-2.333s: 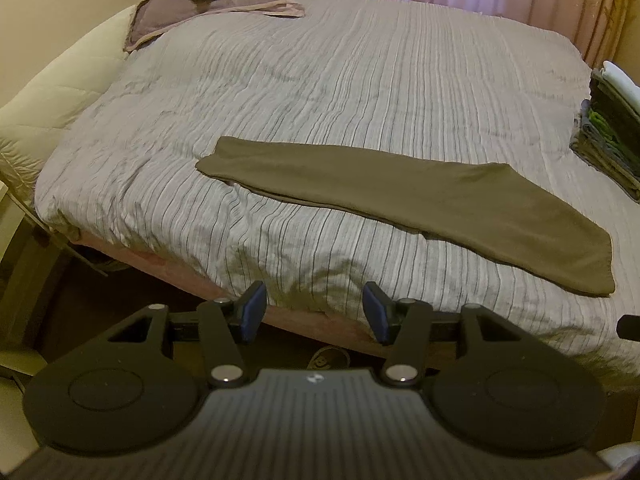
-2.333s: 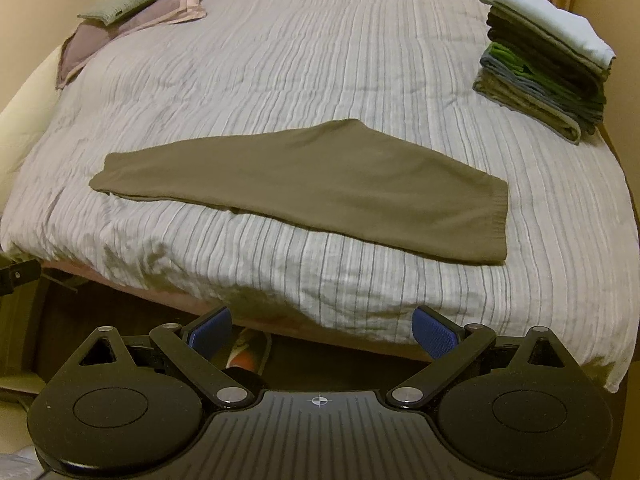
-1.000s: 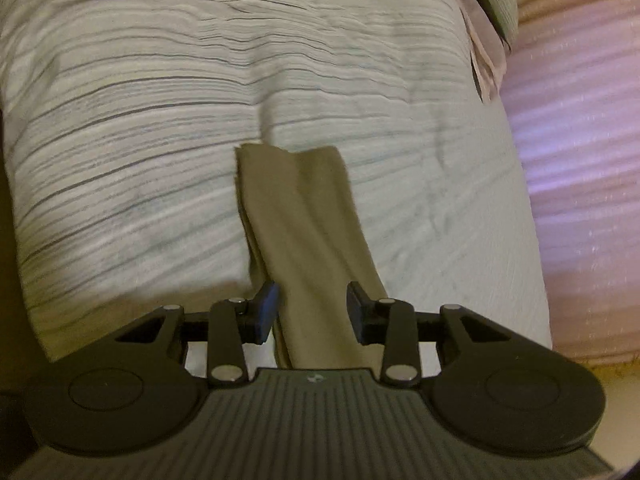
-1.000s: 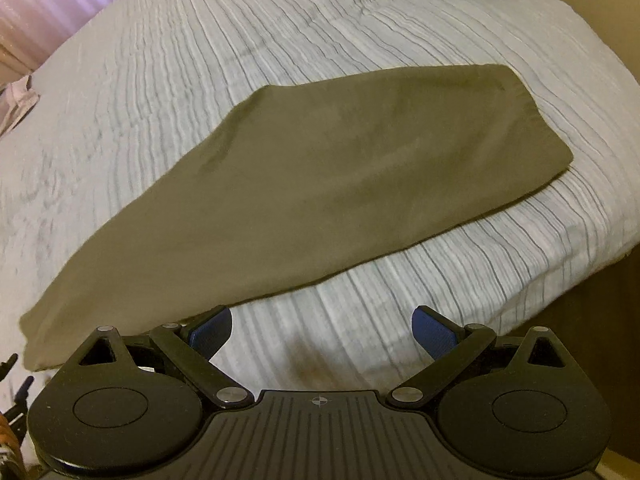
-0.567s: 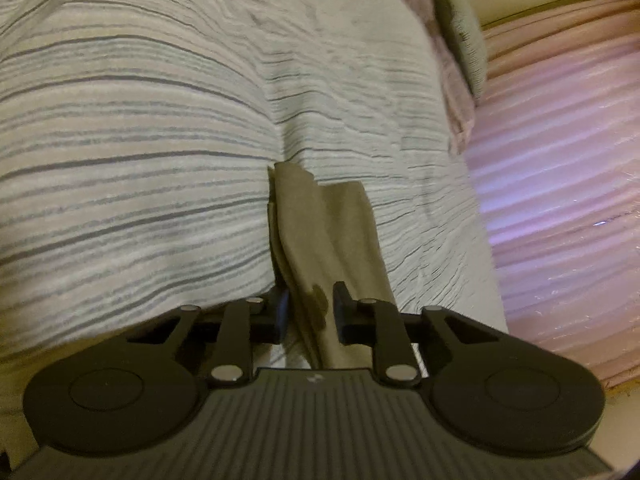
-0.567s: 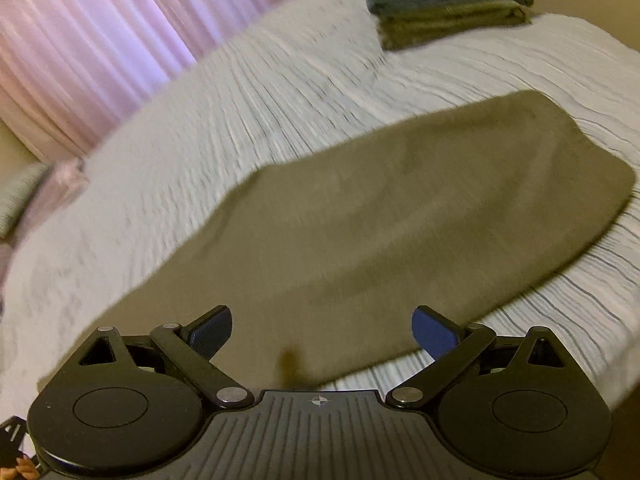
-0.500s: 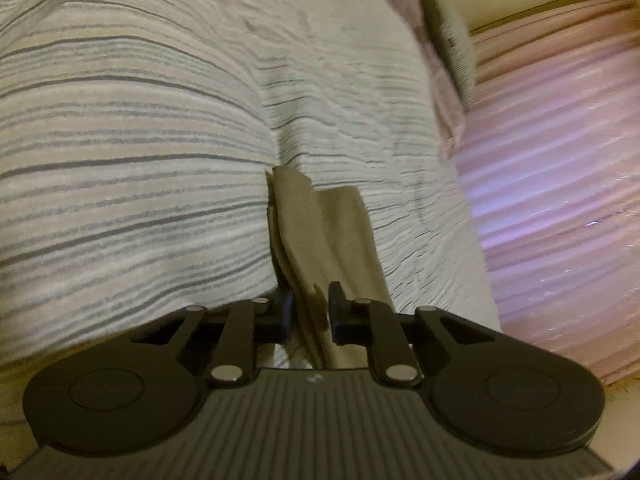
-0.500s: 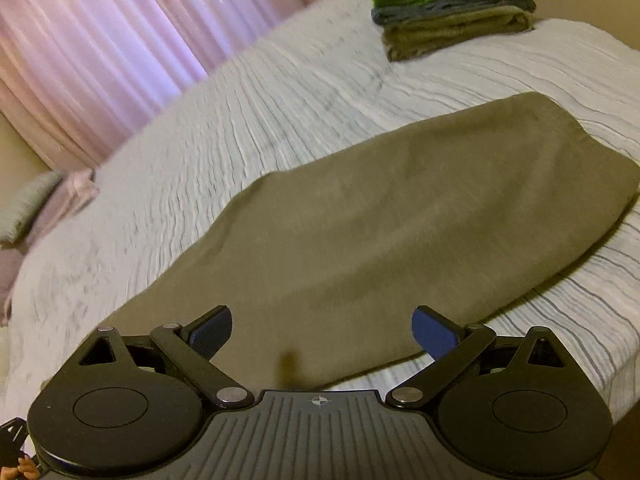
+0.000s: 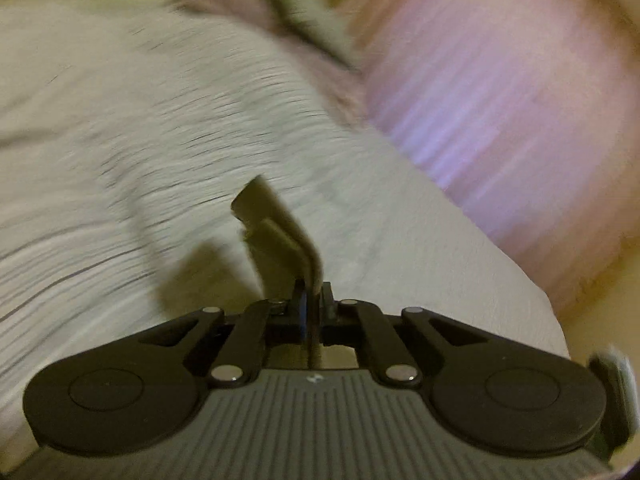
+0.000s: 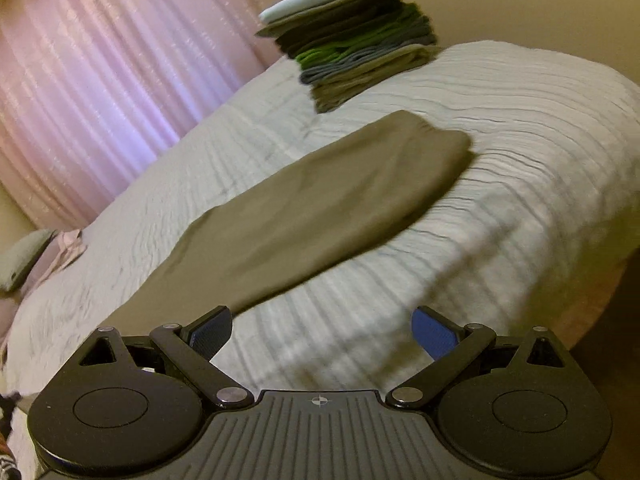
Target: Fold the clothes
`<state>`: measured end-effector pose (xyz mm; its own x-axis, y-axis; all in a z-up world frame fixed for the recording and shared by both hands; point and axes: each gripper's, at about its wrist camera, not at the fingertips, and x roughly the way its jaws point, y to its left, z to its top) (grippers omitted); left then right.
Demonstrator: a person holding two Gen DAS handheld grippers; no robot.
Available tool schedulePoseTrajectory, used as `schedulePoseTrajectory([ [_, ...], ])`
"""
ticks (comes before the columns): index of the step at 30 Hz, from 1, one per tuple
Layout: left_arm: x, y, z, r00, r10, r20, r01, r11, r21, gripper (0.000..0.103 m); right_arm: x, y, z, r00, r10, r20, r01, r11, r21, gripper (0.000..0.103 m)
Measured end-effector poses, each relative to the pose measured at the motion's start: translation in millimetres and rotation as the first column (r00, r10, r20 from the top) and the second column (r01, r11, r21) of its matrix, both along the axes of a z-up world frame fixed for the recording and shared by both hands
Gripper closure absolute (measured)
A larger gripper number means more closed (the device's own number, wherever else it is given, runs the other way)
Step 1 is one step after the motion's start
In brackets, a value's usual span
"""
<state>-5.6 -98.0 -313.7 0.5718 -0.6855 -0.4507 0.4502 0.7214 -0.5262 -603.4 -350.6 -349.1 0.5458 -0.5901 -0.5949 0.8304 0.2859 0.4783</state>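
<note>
An olive-brown garment [image 10: 320, 208] lies stretched across the striped white bedspread [image 10: 520, 128] in the right wrist view, its wide end toward the far right. My left gripper [image 9: 311, 300] is shut on the garment's narrow end [image 9: 276, 224], which stands lifted off the bedspread [image 9: 120, 128] and casts a shadow to the left. My right gripper [image 10: 322, 332] hangs open just off the bed's near edge, its blue pads [image 10: 434, 330] wide apart with nothing between them; the garment's near edge lies just beyond its left finger.
A stack of folded clothes [image 10: 356, 44] sits at the far corner of the bed. Pink curtains [image 10: 120, 80] [image 9: 500, 100] hang behind the bed. Pillows [image 10: 28, 258] [image 9: 288, 28] lie at the head end. The bed drops to dark floor at the right.
My left gripper closed on the garment's narrow end and lifted it off the bed; the view is blurred by motion. The right gripper swung lower and nearer the bed edge, still open.
</note>
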Motion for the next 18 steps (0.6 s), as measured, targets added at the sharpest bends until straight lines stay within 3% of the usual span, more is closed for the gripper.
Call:
schedulePoseTrajectory([
  [3,-45,-51,29,0.976,-0.168,0.138,0.165,0.986,0.028,0.101,-3,-7,0,1.0,-0.02,0.002,0.02,1.0,0.01,0.004],
  [5,-82,-87,42,0.929,-0.297,0.219,0.29,0.955,0.063,0.101,-4,-11,3,0.999,-0.019,0.029,0.019,1.0,0.008,0.004],
  [6,-104,-106,44,0.895,-0.367,0.255,0.355,0.93,0.093,0.101,-3,-14,5,0.999,-0.018,0.039,0.018,1.0,0.005,0.004],
  [8,-150,-143,37,0.807,-0.51,0.299,0.479,0.86,0.176,0.1,-4,-23,8,0.998,-0.027,0.056,0.027,1.0,-0.004,0.004],
  [10,-194,-177,15,0.704,-0.648,0.292,0.582,0.761,0.288,0.098,-4,-33,10,0.996,-0.035,0.087,0.036,0.999,-0.009,0.004],
  [11,-211,-191,-1,0.662,-0.701,0.265,0.614,0.71,0.346,0.092,-3,-37,11,0.993,-0.033,0.11,0.034,0.999,-0.006,0.005],
  [13,-236,-213,-40,0.606,-0.777,0.169,0.649,0.606,0.46,0.089,2,-47,11,0.984,-0.012,0.178,0.01,1.0,0.013,0.005],
  [14,-243,-217,-51,0.592,-0.792,0.146,0.656,0.579,0.484,0.088,5,-52,11,0.977,0.004,0.215,-0.009,1.0,0.024,0.005],
  [16,-246,-212,-56,0.593,-0.79,0.157,0.655,0.586,0.477,0.086,17,-61,9,0.955,0.052,0.293,-0.069,0.996,0.048,0.005],
  [17,-248,-209,-59,0.593,-0.788,0.162,0.655,0.59,0.473,0.081,24,-66,8,0.94,0.078,0.331,-0.104,0.993,0.06,0.009],
  [18,-244,-207,-58,0.597,-0.788,0.15,0.666,0.591,0.455,0.074,34,-70,6,0.923,0.102,0.371,-0.142,0.987,0.081,0.022],
])
